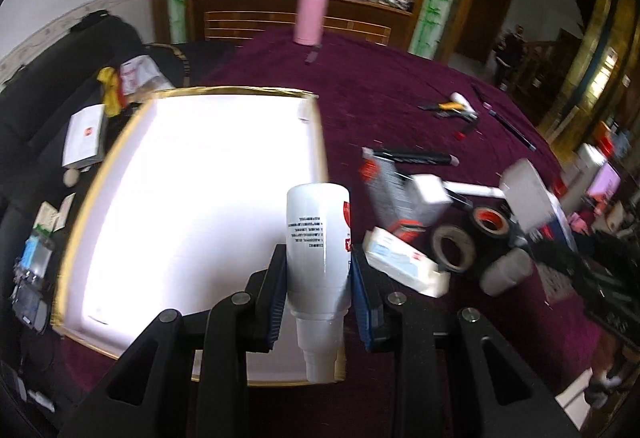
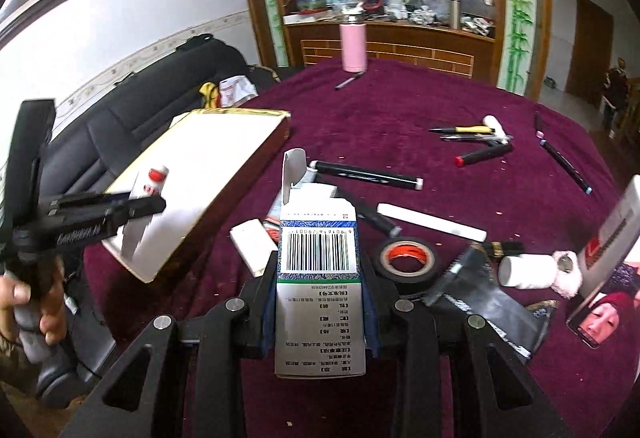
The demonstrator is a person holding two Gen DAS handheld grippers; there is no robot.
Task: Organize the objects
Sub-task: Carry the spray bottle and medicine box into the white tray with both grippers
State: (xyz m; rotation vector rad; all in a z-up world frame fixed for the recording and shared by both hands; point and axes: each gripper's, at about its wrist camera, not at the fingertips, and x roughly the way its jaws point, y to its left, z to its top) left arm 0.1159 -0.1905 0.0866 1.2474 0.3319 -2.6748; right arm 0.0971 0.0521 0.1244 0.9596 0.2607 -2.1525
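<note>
Purple cloth covers a large round table (image 2: 400, 102), with a black sofa (image 2: 132, 118) along its left edge and a wooden glass-fronted cabinet (image 2: 384, 38) behind it. At the left of the table sits a shallow white box (image 1: 192, 174) with gold-trimmed walls, its floor bare and roomy. A person's hand (image 2: 24, 302) at far left grips the left gripper's handle. The left gripper (image 1: 320, 302) hangs over the box's near right corner, its blue pads pinching a white spray bottle (image 1: 320, 238), nozzle pointing back toward the camera. Just right of the box lies a crowded patch: a small white carton (image 1: 404, 266), two rolls of tape, black (image 2: 408, 262) and what looks like grey (image 1: 454, 248), though blurred, plus markers (image 2: 368, 174). The right gripper (image 2: 320, 298) hovers above this clutter, clamped on an open medicine carton (image 2: 320, 278) with its barcode facing up and flap raised. A white pill bottle (image 2: 528, 270) lies on its side further right. Open cloth stretches beyond toward a pink flask (image 2: 353, 46) at the far edge.
</note>
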